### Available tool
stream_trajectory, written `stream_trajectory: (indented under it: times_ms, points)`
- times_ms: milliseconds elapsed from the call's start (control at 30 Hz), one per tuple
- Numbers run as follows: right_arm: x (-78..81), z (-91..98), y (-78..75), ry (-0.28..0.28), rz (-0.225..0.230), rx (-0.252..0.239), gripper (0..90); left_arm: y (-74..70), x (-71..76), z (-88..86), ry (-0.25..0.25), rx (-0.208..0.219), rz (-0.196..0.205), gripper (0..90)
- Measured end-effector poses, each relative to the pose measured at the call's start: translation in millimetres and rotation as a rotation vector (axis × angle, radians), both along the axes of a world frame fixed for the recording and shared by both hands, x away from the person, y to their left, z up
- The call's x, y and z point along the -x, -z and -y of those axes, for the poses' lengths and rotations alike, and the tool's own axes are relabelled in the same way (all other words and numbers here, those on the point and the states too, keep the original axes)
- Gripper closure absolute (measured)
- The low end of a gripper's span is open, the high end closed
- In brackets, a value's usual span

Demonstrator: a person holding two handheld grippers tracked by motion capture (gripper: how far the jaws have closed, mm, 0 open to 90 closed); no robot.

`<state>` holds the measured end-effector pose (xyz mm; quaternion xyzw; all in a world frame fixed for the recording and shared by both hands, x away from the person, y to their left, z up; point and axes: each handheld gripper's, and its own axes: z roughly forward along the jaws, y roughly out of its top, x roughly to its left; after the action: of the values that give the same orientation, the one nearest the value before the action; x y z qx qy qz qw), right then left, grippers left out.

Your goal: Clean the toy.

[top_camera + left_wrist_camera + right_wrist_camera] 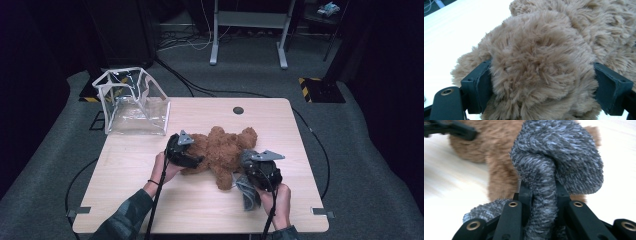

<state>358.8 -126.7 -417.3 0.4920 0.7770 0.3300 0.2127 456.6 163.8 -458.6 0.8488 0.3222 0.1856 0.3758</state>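
The left tool (192, 159) is clamped wide on a plump part of the brown teddy bear (222, 154), its two jaws pressing into the fur from either side. The right tool (256, 170) is closed almost fully, pinching a strip of grey fuzzy cloth (246, 192) between its jaws.

The high view takes in the whole scene. The wooden bench (150, 200) carries the bear at its middle, lying flat, and a clear plastic bag with white edging (132, 102) stands at the far left corner, well apart from the bear. A small round hole (238, 110) sits near the bench's far edge. The left tool meets the bear at its left side and the right tool sits at its lower right, with the grey cloth trailing from it towards the near edge.

The left gripper view comes in close: the bear's tan fur (541, 67) bulges between and over the dark jaws, and pale bench (454, 32) shows behind. Which part of the bear is gripped cannot be told from there.

The right gripper view shows the grey cloth (559, 160) rising from the jaws and folding over into a thick loop just in front of the bear (496, 152), which lies behind it on the bench, with the left tool (451, 128) at the top left corner.
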Motion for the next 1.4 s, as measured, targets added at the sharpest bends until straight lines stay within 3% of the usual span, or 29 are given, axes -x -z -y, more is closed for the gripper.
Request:
stream_trajectory:
  times_ms: [133,367,567,733,1100,1400]
  points:
    - [-1.5,18.9,-2.6,0.06,0.029,0.021,74.3,-5.6,6.3,-0.8,-0.005,0.014,0.011,14.4]
    - [-4.1,40.8,-5.8,0.132,0.034,0.033,74.4,-15.8,19.2,-4.8,-0.014,0.058,0.034,14.7]
    - [-8.8,65.3,-9.7,0.206,0.06,0.057,74.5,-28.2,35.8,1.3,0.018,0.087,0.063,14.9]
    - [-14.6,74.9,-6.6,0.234,0.049,0.062,74.5,-29.6,43.2,9.5,0.052,0.088,0.045,15.1]
    - [-27.5,93.0,12.0,0.285,-0.008,0.052,74.4,-7.4,64.3,37.5,0.099,0.068,-0.012,15.4]
    - [-30.2,96.1,20.2,0.297,-0.027,0.047,74.4,17.5,79.2,56.1,0.083,0.061,-0.025,16.1]
